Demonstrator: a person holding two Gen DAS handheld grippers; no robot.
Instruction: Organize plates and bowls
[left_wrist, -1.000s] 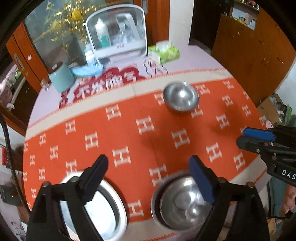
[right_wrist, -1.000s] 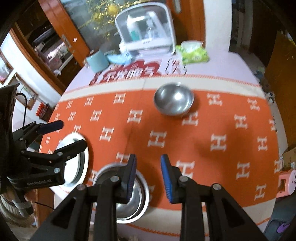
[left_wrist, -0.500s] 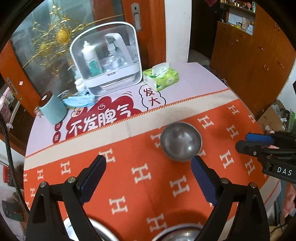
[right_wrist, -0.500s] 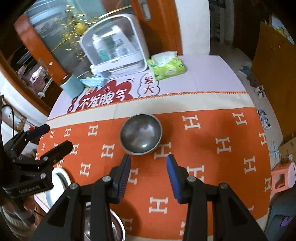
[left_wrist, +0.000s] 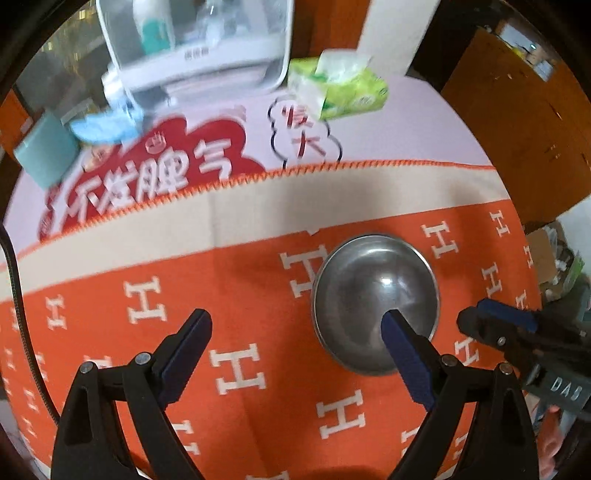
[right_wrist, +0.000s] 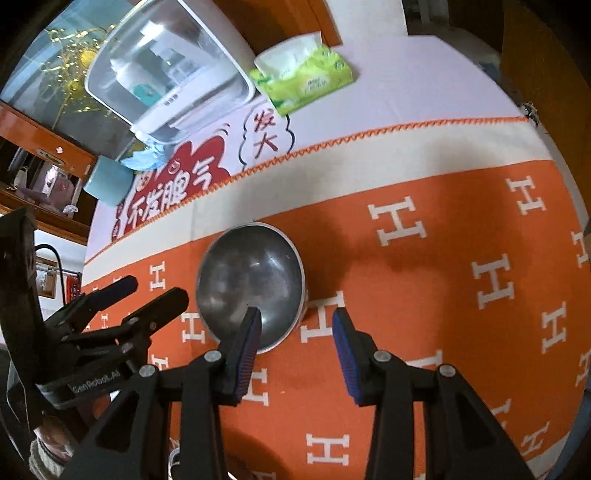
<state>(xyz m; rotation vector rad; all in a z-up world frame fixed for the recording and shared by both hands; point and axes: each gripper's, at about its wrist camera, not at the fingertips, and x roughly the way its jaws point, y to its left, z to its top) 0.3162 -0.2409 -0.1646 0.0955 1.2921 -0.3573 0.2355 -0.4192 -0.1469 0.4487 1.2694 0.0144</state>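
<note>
A steel bowl (left_wrist: 375, 295) stands upright and empty on the orange cloth with white H marks (left_wrist: 240, 288). My left gripper (left_wrist: 295, 325) hangs wide open just above the cloth; its right fingertip (left_wrist: 393, 325) overlaps the bowl's near side, while the left one is over bare cloth. In the right wrist view the same bowl (right_wrist: 251, 273) lies ahead and left of my right gripper (right_wrist: 297, 321), which is open. Its left fingertip (right_wrist: 253, 321) sits over the bowl's near rim and its right one over cloth. Nothing is held. Each gripper shows in the other's view: right (left_wrist: 474, 314), left (right_wrist: 155, 291).
At the table's far side stand a clear storage box with bottles (left_wrist: 207, 44), a green tissue pack (left_wrist: 343, 88), a teal cup (left_wrist: 44, 151) and a blue face mask (left_wrist: 107, 125). Wooden cabinets (left_wrist: 517, 110) stand to the right. The cloth's stitched edge (right_wrist: 369, 136) runs behind the bowl.
Both grippers moved forward and down towards the lone bowl. The white plate and the stacked bowls at the near edge dropped out of view. The right jaws widened a little.
</note>
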